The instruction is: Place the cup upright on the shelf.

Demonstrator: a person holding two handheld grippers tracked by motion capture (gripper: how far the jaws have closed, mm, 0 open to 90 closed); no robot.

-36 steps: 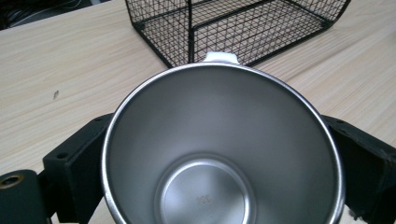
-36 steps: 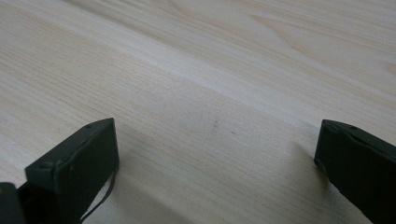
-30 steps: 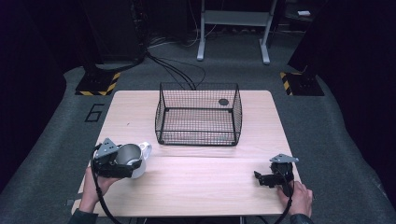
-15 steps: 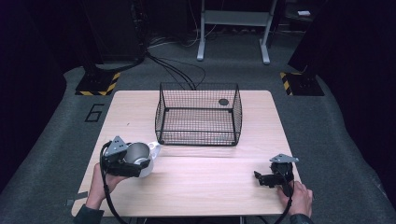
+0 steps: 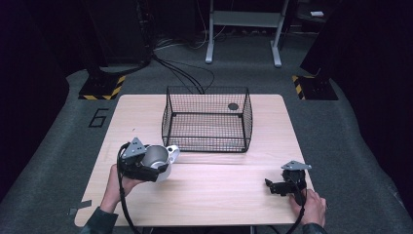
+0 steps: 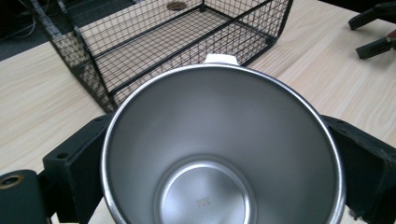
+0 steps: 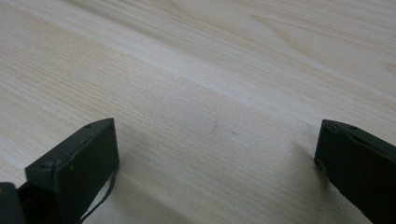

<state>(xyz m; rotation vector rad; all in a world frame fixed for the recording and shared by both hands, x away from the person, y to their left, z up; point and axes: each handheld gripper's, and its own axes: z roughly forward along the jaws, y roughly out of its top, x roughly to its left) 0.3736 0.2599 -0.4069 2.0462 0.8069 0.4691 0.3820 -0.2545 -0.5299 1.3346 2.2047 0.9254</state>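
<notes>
A steel cup (image 5: 155, 156) with a white handle is held above the left of the wooden table (image 5: 214, 195), with my left gripper (image 5: 158, 165) shut on its sides. In the left gripper view the cup (image 6: 219, 140) opens toward the camera and is empty, with one black jaw on each side of it. A black wire basket (image 5: 204, 148) stands just beyond it at the table's middle. My right gripper (image 5: 272, 186) rests low at the front right, and its jaws (image 7: 215, 154) stand wide apart over bare wood.
A small dark disc (image 5: 233, 106) lies on the basket's floor at its far right corner. The basket (image 6: 140, 46) is open at the top. Dark floor, cables and stands surround the table.
My left gripper has carried the cup to the right and a little forward, closer to the basket's near left corner. The right gripper has stayed put.
</notes>
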